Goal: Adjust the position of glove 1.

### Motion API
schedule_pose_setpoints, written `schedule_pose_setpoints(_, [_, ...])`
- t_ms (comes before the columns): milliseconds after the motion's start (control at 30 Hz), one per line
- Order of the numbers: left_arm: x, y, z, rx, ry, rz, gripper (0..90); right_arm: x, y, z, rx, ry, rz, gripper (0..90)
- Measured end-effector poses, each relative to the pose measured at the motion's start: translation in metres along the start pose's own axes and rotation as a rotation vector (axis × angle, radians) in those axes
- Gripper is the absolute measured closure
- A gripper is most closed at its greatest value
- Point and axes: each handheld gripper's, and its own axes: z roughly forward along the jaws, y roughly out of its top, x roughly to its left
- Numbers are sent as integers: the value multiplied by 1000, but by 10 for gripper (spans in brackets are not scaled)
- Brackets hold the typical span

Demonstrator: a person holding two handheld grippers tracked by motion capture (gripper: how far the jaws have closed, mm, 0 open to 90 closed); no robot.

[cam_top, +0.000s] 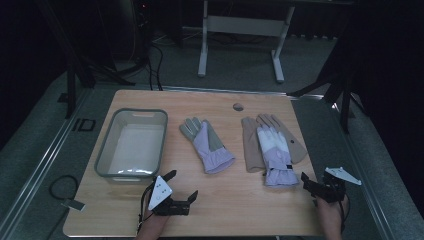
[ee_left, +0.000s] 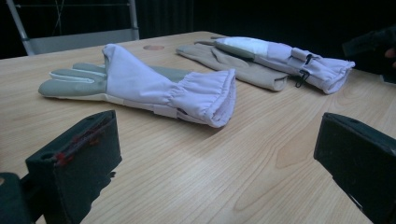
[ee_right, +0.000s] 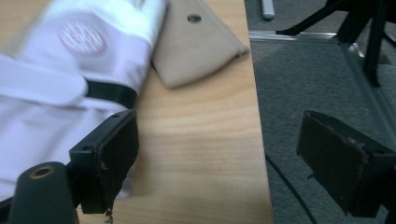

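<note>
A lavender glove with a grey palm [cam_top: 206, 144] lies mid-table, cuff toward me. To its right two beige gloves [cam_top: 250, 142] lie flat, and a lavender-and-white glove [cam_top: 272, 152] rests across them. My left gripper [cam_top: 183, 184] is open near the front edge, just short of the grey-palmed glove's cuff [ee_left: 205, 95], with nothing between its jaws [ee_left: 217, 163]. My right gripper [cam_top: 311, 184] stands open at the table's front right corner. In its own view [ee_right: 224, 158] one jaw sits beside the lavender-and-white glove's cuff [ee_right: 56, 107] and the other hangs past the table edge.
A grey plastic basin [cam_top: 102, 160] stands empty at the table's left. A small round disc [cam_top: 238, 106] is set in the wood near the back edge. Beyond the table are grey carpet [ee_right: 317, 74], black stand legs and a white frame [cam_top: 240, 25].
</note>
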Motion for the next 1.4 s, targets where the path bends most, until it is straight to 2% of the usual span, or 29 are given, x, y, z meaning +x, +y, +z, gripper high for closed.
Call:
schedule_pose_setpoints(33, [0, 0, 0, 2, 0, 6, 5, -1, 7, -4, 1, 23, 1, 126])
schedule_pose_setpoints(67, [0, 0, 0, 2, 0, 6, 6, -1, 7, -4, 1, 23, 1, 126])
schedule_pose_setpoints(100, [-1, 0, 0, 1, -2, 9, 5, 1, 14, -7, -3, 20, -23, 118])
schedule_pose_setpoints(300, [0, 0, 0, 0, -4, 6, 5, 4, 35, -10, -19, 54, -30, 108])
schedule_pose_setpoints(367, [-1, 0, 0, -1, -6, 8, 6, 11, 48, -12, -26, 65, -60, 114])
schedule_pose_setpoints(433, [-1, 0, 0, -1, -7, 9, 6, 14, 55, -12, -9, 120, -60, 138])
schedule_pose_setpoints(467, [-1, 0, 0, -1, -7, 7, 6, 14, 55, -12, -9, 120, -60, 138])
schedule_pose_setpoints(500, [0, 0, 0, -1, -8, 7, 5, 18, 60, -10, -4, 146, -59, 140])
schedule_pose_setpoints(600, [0, 0, 0, -1, -9, 8, 5, 24, 65, -8, -5, 134, -76, 136])
schedule_pose_setpoints(633, [-1, 0, 0, -2, -9, 8, 5, 29, 69, -7, -3, 161, -82, 133])
schedule_pose_setpoints(667, [-1, 0, 0, -2, -9, 8, 6, 29, 69, -7, -3, 161, -82, 133])
schedule_pose_setpoints(700, [-1, 0, 0, -4, -9, 7, 5, 34, 75, -5, 5, 185, -82, 125])
schedule_pose_setpoints(867, [0, 0, 0, -2, -10, 8, 6, 42, 84, -3, 8, 204, -67, 133])
schedule_pose_setpoints(900, [0, 0, 0, -1, -10, 8, 5, 52, 92, -4, -22, 221, -114, 117])
schedule_pose_setpoints(967, [-1, 0, 0, -3, -11, 8, 5, 60, 96, -3, -24, 240, -148, 112])
schedule_pose_setpoints(1033, [-1, 0, 0, -3, -10, 7, 6, 64, 99, -3, -27, 246, -155, 112])
schedule_pose_setpoints(1067, [0, 0, 0, -1, -11, 7, 6, 73, 104, -1, -28, 275, -176, 112])
schedule_pose_setpoints(1233, [0, 0, 0, -1, -13, 10, 5, 90, 115, 5, -22, 326, -219, 127])
schedule_pose_setpoints(1267, [0, 0, 0, -1, -13, 9, 5, 94, 116, 7, -21, 320, -227, 131])
schedule_pose_setpoints(1400, [0, 0, 0, 0, -17, 7, 5, 109, 123, 16, -12, 346, -260, 143])
